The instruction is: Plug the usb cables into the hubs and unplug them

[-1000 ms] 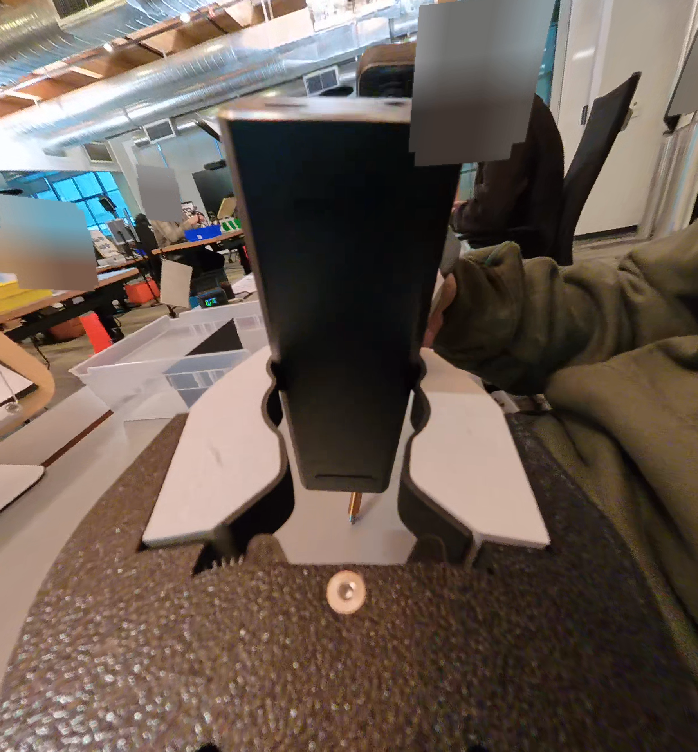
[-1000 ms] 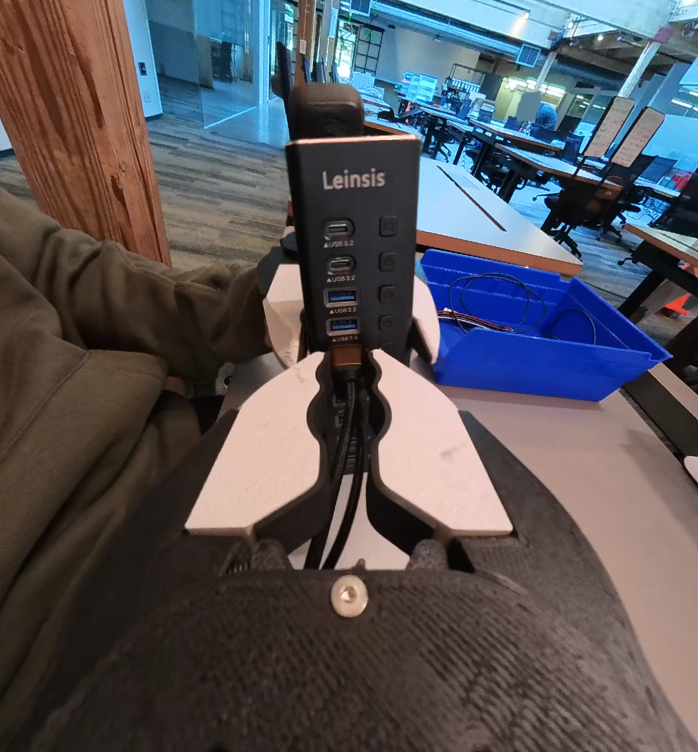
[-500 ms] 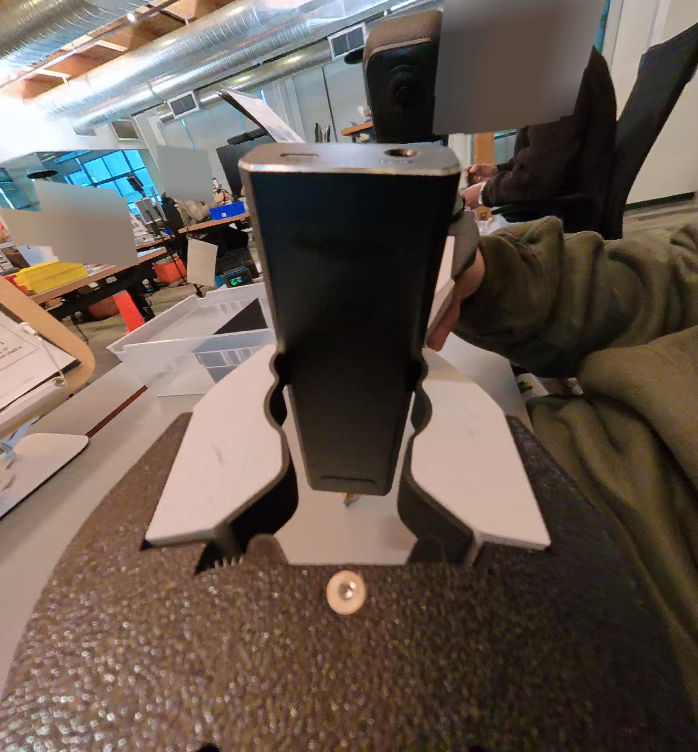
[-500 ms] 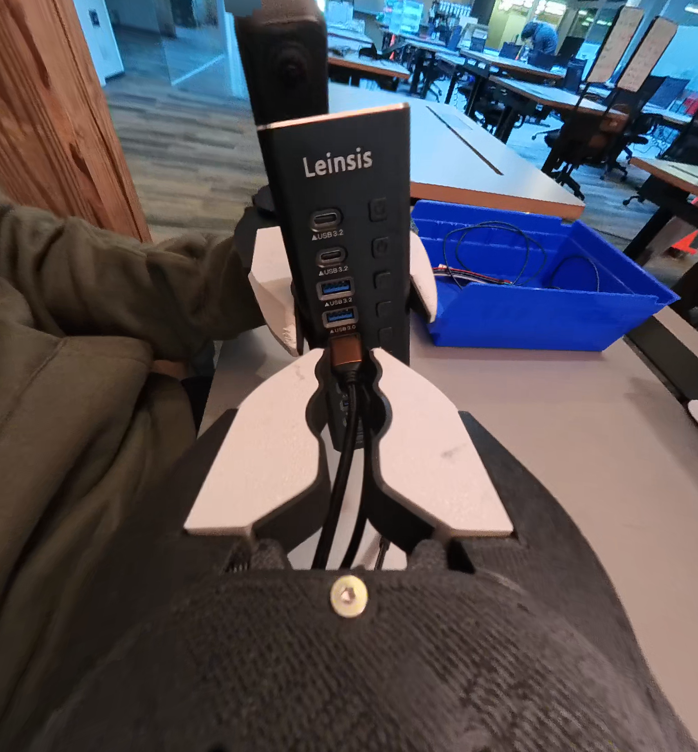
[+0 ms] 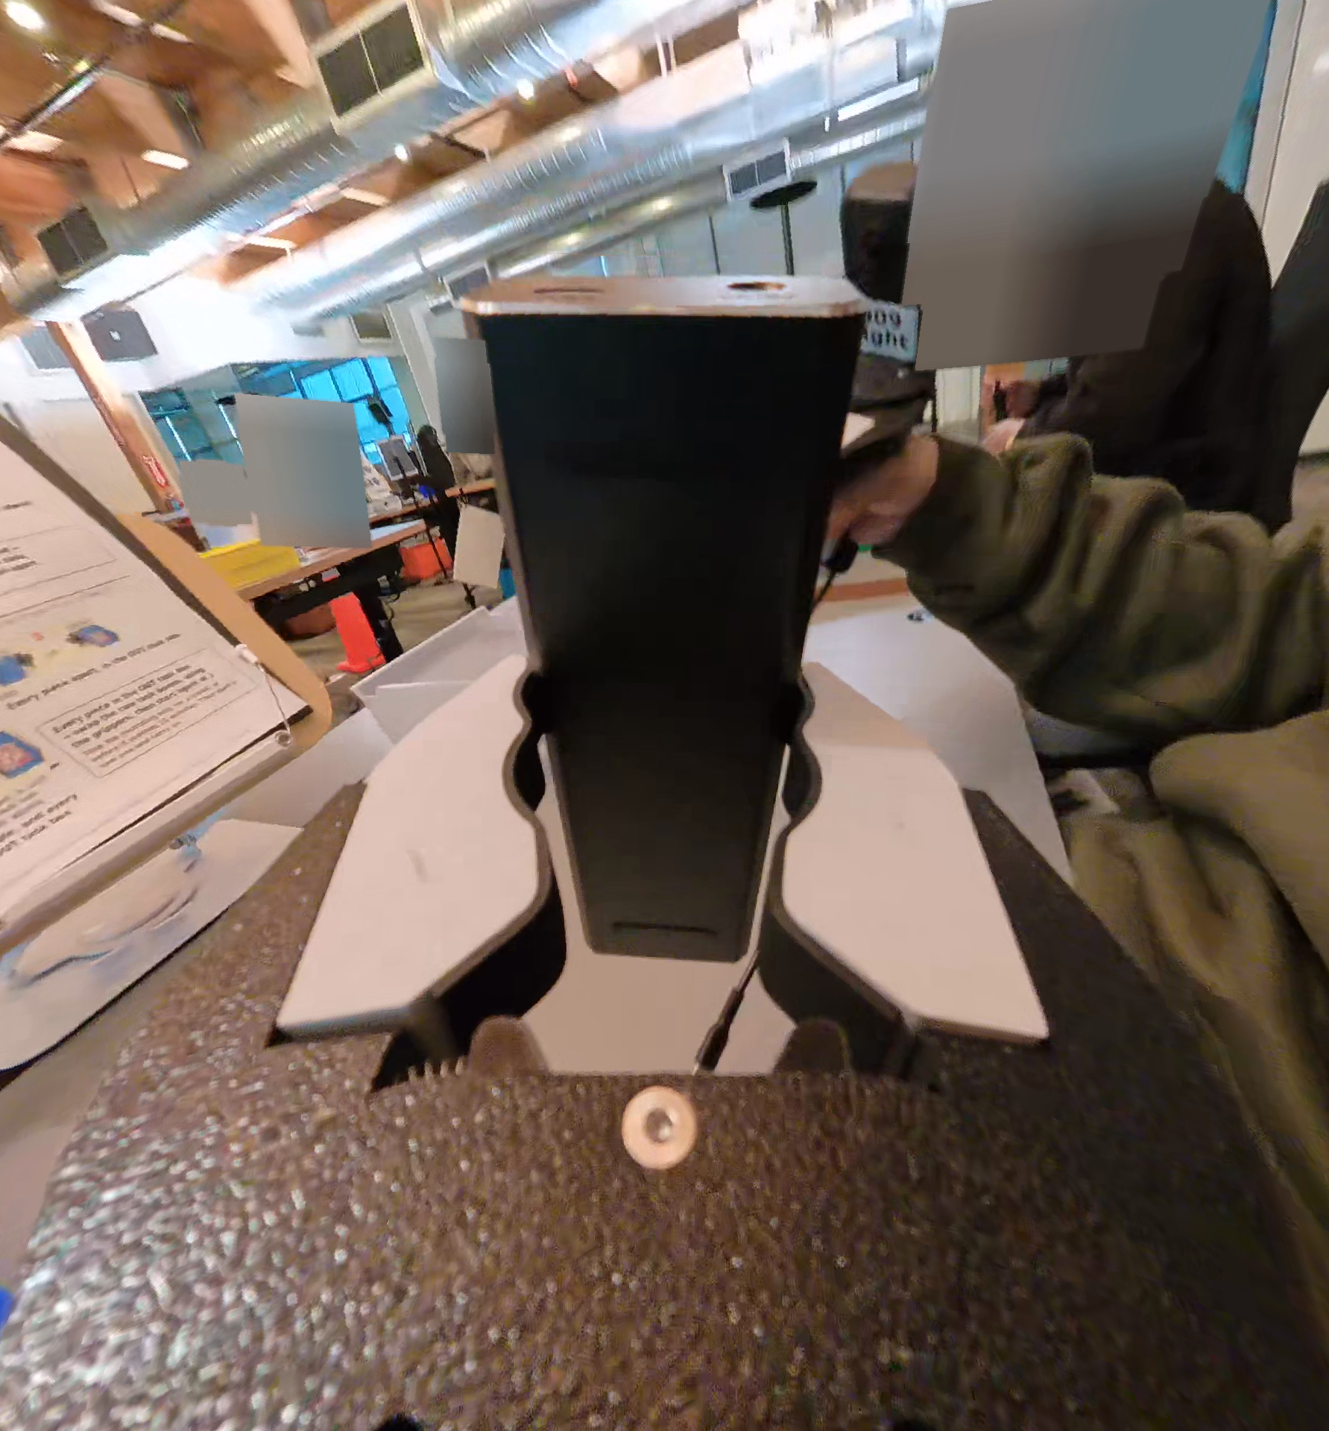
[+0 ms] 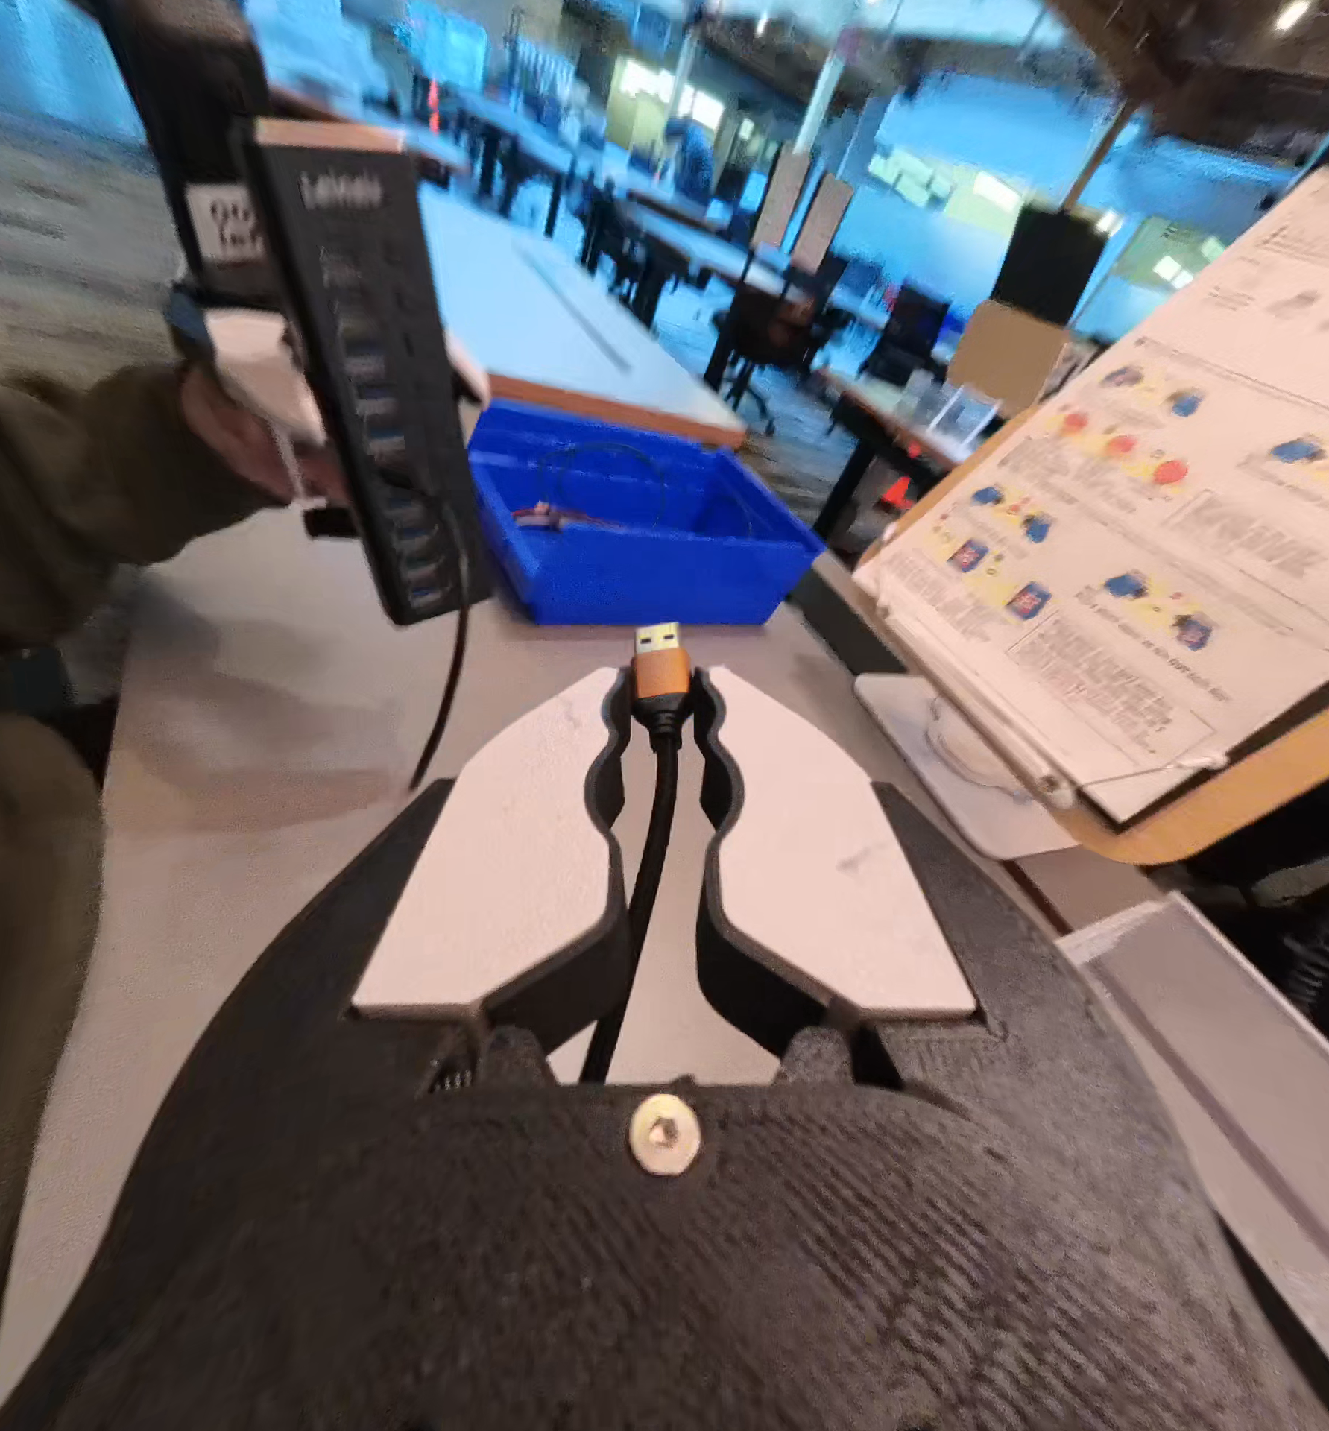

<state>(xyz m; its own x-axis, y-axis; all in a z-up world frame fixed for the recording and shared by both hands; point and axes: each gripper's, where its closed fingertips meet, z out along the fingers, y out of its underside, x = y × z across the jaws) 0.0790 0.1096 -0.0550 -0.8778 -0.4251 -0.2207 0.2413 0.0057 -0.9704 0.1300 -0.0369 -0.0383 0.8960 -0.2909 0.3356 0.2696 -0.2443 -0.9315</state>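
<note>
- Gripping the upright black hub (image 5: 665, 619), the left gripper (image 5: 661, 720) held it above the desk (image 6: 258, 697).
- Right gripper (image 6: 661, 689) clamped the plug (image 6: 659, 670), clear of the hub, near a blue bin (image 6: 645, 573).

Open office: silver ceiling ducts (image 5: 568, 170), rows of desks (image 6: 568, 310), possibly windows behind.

Glossy black hub (image 5: 665, 619), braided cable (image 6: 649, 867) with metallic orange plug (image 6: 661, 672)
</note>
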